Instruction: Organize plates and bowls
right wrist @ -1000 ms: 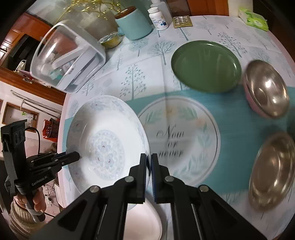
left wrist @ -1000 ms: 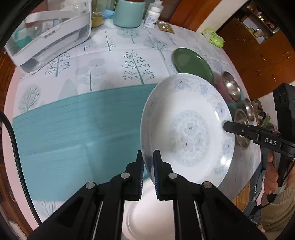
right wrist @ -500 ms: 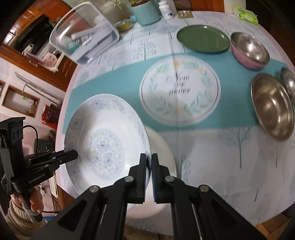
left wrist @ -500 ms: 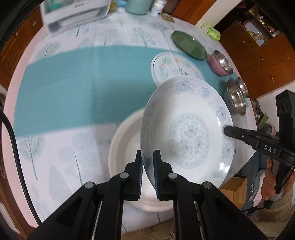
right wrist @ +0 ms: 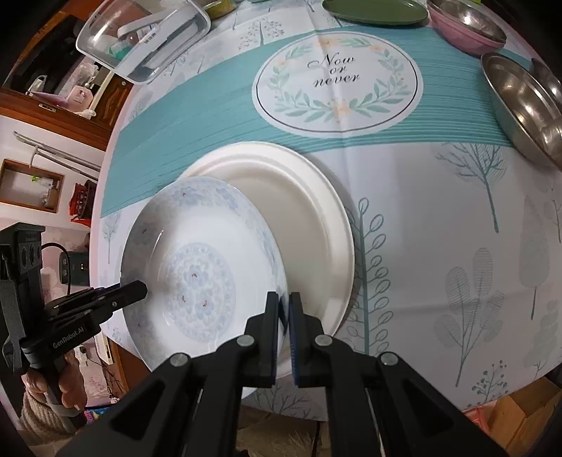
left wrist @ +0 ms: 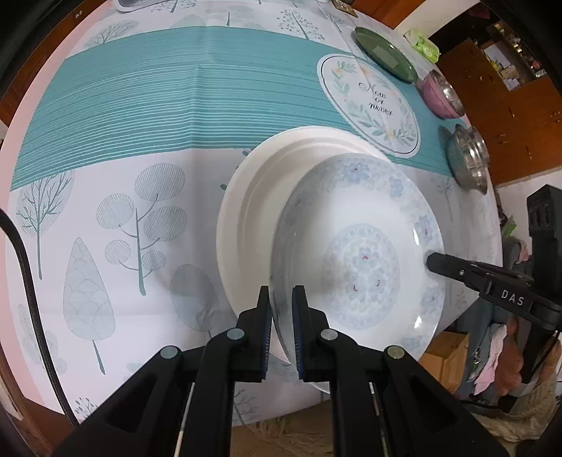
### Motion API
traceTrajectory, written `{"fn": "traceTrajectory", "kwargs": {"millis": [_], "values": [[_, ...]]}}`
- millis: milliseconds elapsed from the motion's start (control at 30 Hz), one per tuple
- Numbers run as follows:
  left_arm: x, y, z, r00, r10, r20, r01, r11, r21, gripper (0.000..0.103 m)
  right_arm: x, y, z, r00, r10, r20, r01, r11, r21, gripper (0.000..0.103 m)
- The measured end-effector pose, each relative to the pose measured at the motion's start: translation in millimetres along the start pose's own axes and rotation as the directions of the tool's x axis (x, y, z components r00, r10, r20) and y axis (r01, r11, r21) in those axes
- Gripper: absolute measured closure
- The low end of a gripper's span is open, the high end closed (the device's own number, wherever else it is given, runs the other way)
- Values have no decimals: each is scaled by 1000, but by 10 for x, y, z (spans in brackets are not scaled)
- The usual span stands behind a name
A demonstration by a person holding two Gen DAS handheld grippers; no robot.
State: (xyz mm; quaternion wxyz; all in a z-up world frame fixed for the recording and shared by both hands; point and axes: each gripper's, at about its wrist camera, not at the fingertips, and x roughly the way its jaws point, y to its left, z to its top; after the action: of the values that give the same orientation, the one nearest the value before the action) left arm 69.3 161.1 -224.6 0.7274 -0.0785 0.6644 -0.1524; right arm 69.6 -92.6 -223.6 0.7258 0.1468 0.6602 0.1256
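Note:
A white plate with a blue flower pattern (left wrist: 365, 253) (right wrist: 196, 267) hangs tilted over a plain cream plate (left wrist: 260, 197) (right wrist: 302, 218) lying on the table near its front edge. My left gripper (left wrist: 281, 298) is shut on the patterned plate's left rim. On the opposite rim my right gripper (right wrist: 284, 302) is shut as well. Each gripper shows in the other's view: the right gripper (left wrist: 432, 262) at the plate's right edge, the left gripper (right wrist: 140, 288) at its left edge. The patterned plate covers part of the cream plate.
A green plate (left wrist: 384, 54) (right wrist: 372, 10), a pink bowl (left wrist: 440, 93) (right wrist: 463, 24) and steel bowls (left wrist: 469, 158) (right wrist: 523, 105) stand along the far right. A clear plastic box (right wrist: 140, 38) sits at the back left. A round printed mat (right wrist: 337, 84) lies mid-table.
Both grippers have carried the patterned plate toward the table's front edge and lower. It now hangs just above the cream plate, which has come fully into view.

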Motion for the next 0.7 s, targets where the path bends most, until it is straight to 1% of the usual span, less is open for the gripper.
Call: {"fn": "traceTrajectory", "kwargs": {"millis": [167, 400, 600, 700], "values": [[136, -2, 41, 1000, 2, -11, -2, 1000, -7, 96, 59, 14, 9, 999, -46, 16, 46, 999, -26, 97], [276, -69, 128, 1000, 18, -16, -18, 1000, 16, 96, 153, -65, 88, 997, -70, 19, 70, 997, -15, 97], [349, -55, 171, 999, 35, -18, -35, 999, 16, 96, 249, -109, 119, 998, -69, -1, 69, 998, -8, 97], [368, -54, 204, 999, 36, -8, -36, 999, 18, 96, 249, -98, 127, 998, -67, 6, 67, 998, -16, 97]]}}
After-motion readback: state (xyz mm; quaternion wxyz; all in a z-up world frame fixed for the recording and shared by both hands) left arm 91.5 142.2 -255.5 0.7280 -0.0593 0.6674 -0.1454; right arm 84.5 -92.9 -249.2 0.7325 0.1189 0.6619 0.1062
